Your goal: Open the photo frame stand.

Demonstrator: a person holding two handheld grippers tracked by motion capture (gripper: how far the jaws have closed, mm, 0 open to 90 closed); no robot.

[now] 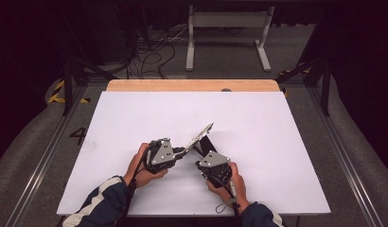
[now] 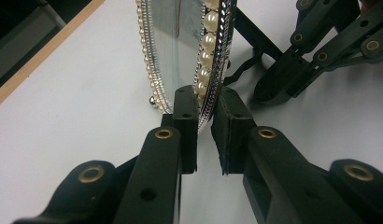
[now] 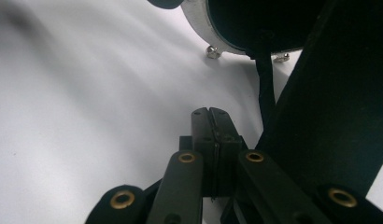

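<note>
An oval picture frame (image 1: pixel 200 134) with a pearl and silver rim (image 2: pixel 206 42) stands tilted on edge above the white table top (image 1: pixel 258 123). My left gripper (image 1: pixel 182 150) is shut on its lower rim, one pad on each face (image 2: pixel 186 109). The frame's black prop leg (image 3: pixel 329 93) juts out behind it, joined to the frame's dark back (image 3: pixel 255 18) by a thin black strap (image 3: pixel 266 88). My right gripper (image 3: pixel 210 114) is shut with nothing between its jaws, its tips low beside that leg. From the left gripper view, the right gripper (image 2: pixel 273 88) rests just behind the frame.
The white sheet covers the table except for a wooden strip (image 1: pixel 192 85) along the far edge. Beyond the table lie floor cables (image 1: pixel 154 52) and a white metal stand (image 1: pixel 227 21). A person's hands and striped sleeves (image 1: pixel 100 201) enter from the near edge.
</note>
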